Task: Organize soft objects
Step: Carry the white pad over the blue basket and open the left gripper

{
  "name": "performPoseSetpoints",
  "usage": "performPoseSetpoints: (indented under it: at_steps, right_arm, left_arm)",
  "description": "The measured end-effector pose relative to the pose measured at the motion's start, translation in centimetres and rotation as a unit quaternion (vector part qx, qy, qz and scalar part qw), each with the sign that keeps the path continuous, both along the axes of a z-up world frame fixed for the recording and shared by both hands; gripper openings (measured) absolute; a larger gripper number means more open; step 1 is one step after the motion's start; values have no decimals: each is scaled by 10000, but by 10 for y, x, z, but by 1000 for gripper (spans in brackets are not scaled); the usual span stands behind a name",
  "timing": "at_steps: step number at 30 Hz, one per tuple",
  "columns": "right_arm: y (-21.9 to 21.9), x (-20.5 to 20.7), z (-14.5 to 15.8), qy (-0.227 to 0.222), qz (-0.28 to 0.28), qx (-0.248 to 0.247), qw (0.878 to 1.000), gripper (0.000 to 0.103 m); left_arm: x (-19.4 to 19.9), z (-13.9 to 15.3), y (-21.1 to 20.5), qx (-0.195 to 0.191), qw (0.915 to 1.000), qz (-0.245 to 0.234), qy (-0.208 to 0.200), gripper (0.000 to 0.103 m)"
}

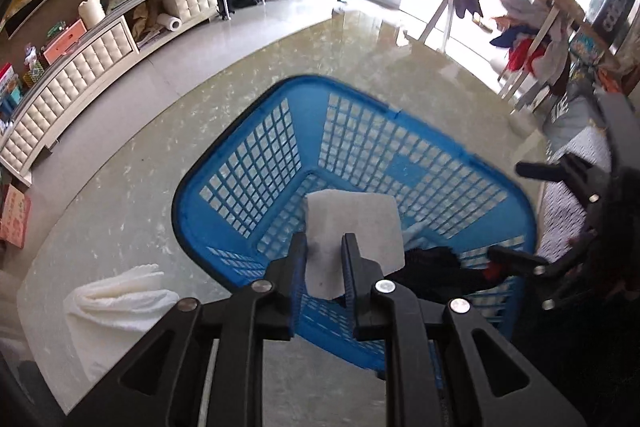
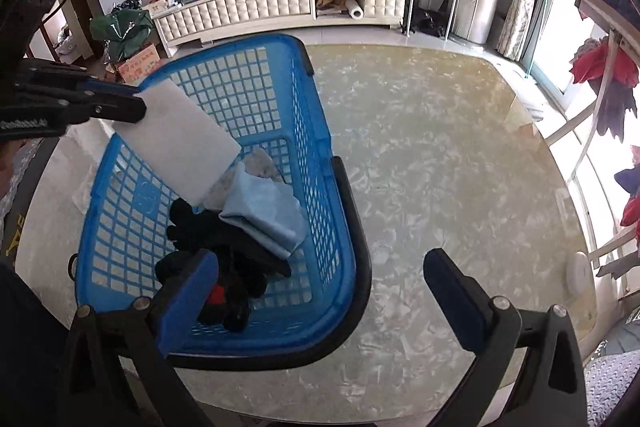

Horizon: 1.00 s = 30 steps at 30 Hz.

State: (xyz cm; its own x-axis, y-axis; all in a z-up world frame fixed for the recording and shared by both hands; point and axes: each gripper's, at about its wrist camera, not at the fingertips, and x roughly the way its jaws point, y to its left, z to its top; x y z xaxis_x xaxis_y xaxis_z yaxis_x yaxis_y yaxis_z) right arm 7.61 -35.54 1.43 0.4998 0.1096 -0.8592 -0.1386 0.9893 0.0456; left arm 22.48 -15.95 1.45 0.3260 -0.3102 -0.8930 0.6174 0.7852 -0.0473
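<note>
- Blue plastic basket [image 2: 328, 131] stands on the glass table [image 2: 440, 187], and we already see soft things lying inside it: a black glove [image 2: 224, 247], a light blue cloth [image 2: 268, 211] and a grey speckled piece [image 2: 260, 163] partly under them.
- We hold a white sponge [image 1: 352, 231] in the left gripper [image 1: 323, 247]; its jaws are closed on the near end of the sponge, and the sponge hangs over the inside of the basket, not touching the bottom as far as we can tell.
- Our right gripper [image 2: 320, 291] is empty and its fingers stand wide apart, one finger over the near corner of the basket and the other over the bare table beside it.
- One white folded towel [image 1: 120, 299] lies on the table outside the basket, on the left side in the left wrist view.
- We judge that the task is more than half done: several things are in, the sponge is about to be let go, and at least the towel is left to collect.
- Whether more soft things wait outside these two views, we cannot tell.
</note>
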Motion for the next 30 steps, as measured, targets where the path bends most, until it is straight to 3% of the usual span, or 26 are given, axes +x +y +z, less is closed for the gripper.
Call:
performPoseSetpoints:
  at_steps: [12,20,22,24,28,30]
  right_arm:
    - [-5,4,0,153,-53,41,9999,103]
    - [-6,5,-3,220,-42,55,9997,103]
    - [-6,6,-3,239,-55,61,9997,103]
    - [-6,6,-3,241,-51,71,9997,103]
    - [-6,7,-3,265,-14,81,9996,103]
    - [-6,7,-3,275,-14,85,9996,103]
  left_arm:
    - [27,-28,-7,519,9985,-149,-20,15]
    - [29,-32,-8,556,9983,-163,3,15]
    - [28,-33,-9,619,9979,-175,-5,19]
    - [29,-34,-9,659,9977,-158,19,31]
    - [29,-34,-7,645,9978,-143,17,38]
    - [28,-33,-8,710,9973,-155,-61,46]
